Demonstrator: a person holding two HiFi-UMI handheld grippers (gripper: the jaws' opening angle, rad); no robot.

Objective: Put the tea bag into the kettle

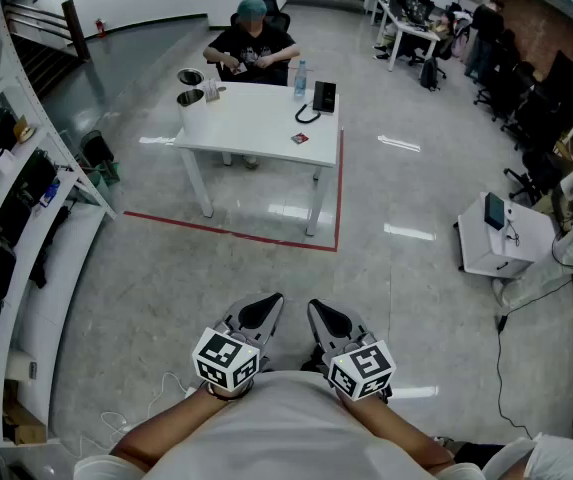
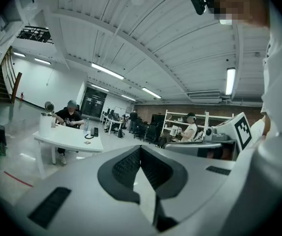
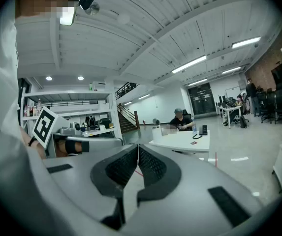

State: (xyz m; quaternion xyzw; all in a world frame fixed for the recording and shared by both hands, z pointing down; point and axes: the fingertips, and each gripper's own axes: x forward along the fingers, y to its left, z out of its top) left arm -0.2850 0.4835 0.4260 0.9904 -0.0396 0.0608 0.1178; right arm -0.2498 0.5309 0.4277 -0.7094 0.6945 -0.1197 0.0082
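Viewing head view: left gripper [image 1: 269,306] and right gripper [image 1: 318,311] sit side by side; glossy open floor and red tape [image 1: 228,230] separate them from the white table [image 1: 256,118]. Red tea bag [image 1: 299,138] lies flat near the front edge; cylindrical white kettle [image 1: 193,116] stands at the left corner.

Left gripper view: ribbed dark pads [image 2: 127,164] pressed together.

Right gripper view: jaws likewise pressed together.
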